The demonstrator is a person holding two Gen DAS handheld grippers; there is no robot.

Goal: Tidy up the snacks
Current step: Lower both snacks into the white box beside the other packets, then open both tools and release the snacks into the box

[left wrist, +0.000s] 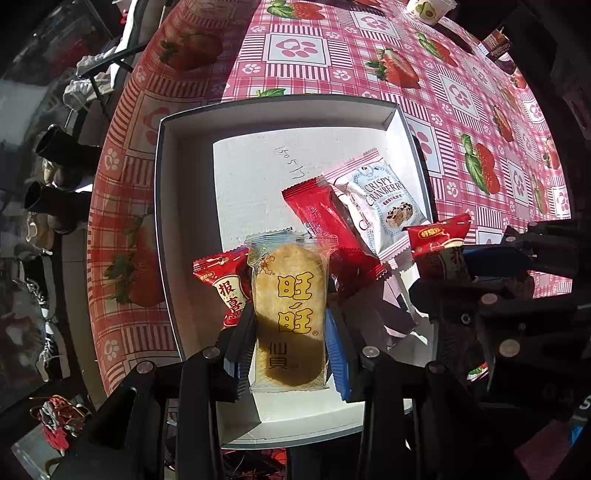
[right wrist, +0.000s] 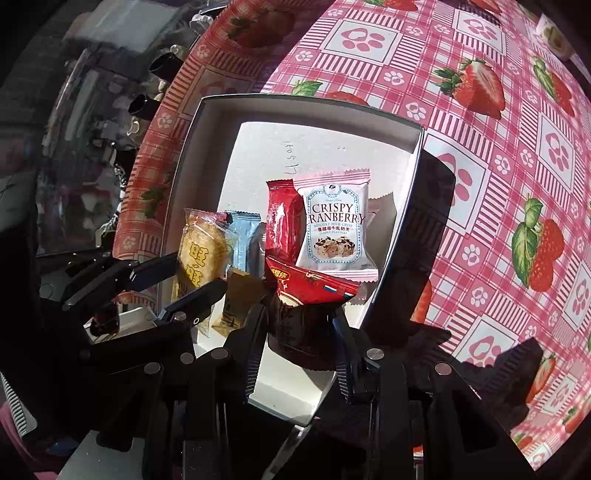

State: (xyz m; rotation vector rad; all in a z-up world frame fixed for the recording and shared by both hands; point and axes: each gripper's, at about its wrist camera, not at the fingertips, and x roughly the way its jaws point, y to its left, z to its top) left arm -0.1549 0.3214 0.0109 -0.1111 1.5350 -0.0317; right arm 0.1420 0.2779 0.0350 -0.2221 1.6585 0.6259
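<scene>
Left tool (left wrist: 290, 325): it is pinching the rice cracker (left wrist: 288, 314) by its long sides and is hanging over the near part of the box (left wrist: 162, 221), pointing down.
Right tool (right wrist: 301, 332): it is pinching a red pack (right wrist: 314, 291) at its lower end, holding it above the box's near right corner.
Already in the box: a cranberry crisp (right wrist: 334, 229) and a red bar (right wrist: 282, 221) are lying side by side, touching, on the white floor; a blue pack (right wrist: 242, 240) and another red pack (left wrist: 229, 288) are sitting near the cracker.
Left to do: both held snacks are waiting to be set down, so 2 placements are pending.
Bench (left wrist: 461, 110): a cup (left wrist: 428, 9) and a small dark carton (left wrist: 496, 42) are standing at the far edge, well apart from the box; whether they belong in it is not clear.
Progress: the sorting is looking well past halfway, judging by the box's contents.
</scene>
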